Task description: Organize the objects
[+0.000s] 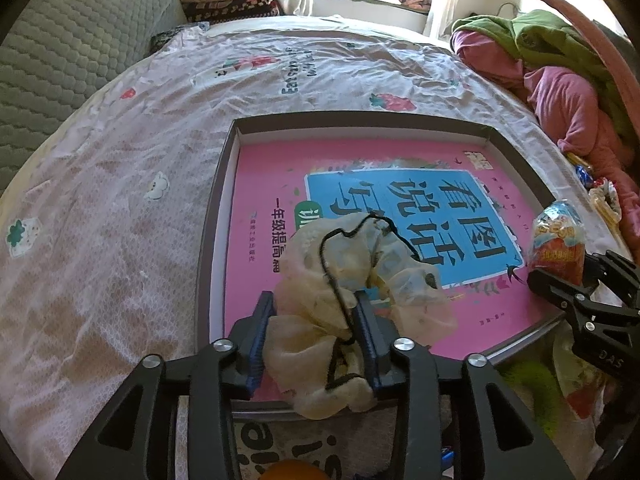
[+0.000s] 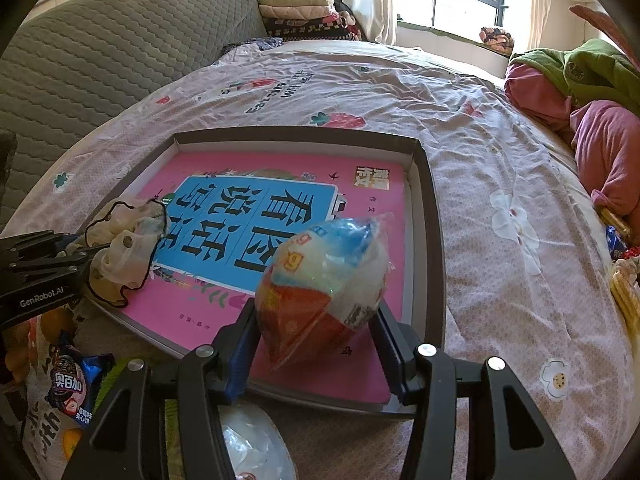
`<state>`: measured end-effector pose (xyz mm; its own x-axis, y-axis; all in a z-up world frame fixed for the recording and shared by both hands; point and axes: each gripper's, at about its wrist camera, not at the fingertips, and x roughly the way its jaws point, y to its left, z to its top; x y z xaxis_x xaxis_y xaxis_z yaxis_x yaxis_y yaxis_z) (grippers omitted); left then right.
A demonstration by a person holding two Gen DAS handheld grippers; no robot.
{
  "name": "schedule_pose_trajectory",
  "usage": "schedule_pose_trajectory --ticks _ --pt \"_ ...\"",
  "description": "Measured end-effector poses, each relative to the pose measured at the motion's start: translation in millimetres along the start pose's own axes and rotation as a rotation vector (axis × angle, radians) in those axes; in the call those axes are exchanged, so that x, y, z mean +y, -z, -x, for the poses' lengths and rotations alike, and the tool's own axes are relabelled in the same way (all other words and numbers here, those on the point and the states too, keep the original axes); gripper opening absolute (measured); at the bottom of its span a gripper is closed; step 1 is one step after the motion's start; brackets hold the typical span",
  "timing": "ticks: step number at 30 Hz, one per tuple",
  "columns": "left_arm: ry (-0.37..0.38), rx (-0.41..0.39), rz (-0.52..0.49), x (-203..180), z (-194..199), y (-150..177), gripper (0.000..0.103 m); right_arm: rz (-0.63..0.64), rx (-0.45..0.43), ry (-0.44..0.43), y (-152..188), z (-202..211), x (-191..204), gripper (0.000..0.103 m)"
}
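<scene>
A shallow grey box [image 1: 216, 216] [image 2: 434, 216] lies on the bed with a pink book [image 1: 256, 184] [image 2: 216, 168] flat inside it. My left gripper [image 1: 314, 304] is shut on a cream frilly scrunchie with black trim [image 1: 352, 264], held over the box's near left part; the scrunchie also shows in the right wrist view [image 2: 124, 244]. My right gripper [image 2: 314, 312] is shut on a snack bag, blue on top and red below [image 2: 324, 276], held over the box's near right part. The bag also shows in the left wrist view [image 1: 558, 240].
The bed sheet [image 1: 120, 208] is pale pink with strawberry prints. A grey quilted headboard [image 2: 100, 52] stands at the left. Pink and green clothes [image 2: 580, 92] pile at the right. Snack packets [image 2: 76, 384] and an orange [image 1: 292, 470] lie near the front edge.
</scene>
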<state>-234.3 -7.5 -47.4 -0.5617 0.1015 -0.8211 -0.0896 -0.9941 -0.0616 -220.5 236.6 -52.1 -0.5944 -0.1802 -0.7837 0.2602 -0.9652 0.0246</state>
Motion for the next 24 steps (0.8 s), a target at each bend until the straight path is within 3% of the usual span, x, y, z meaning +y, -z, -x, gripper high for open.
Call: schedule_pose_trajectory --ticks 24 --pt "0.026 -0.028 0.043 7.3 8.3 -4.3 0.048 -0.010 -0.037 0.006 -4.1 9.7 -0.5 0.054"
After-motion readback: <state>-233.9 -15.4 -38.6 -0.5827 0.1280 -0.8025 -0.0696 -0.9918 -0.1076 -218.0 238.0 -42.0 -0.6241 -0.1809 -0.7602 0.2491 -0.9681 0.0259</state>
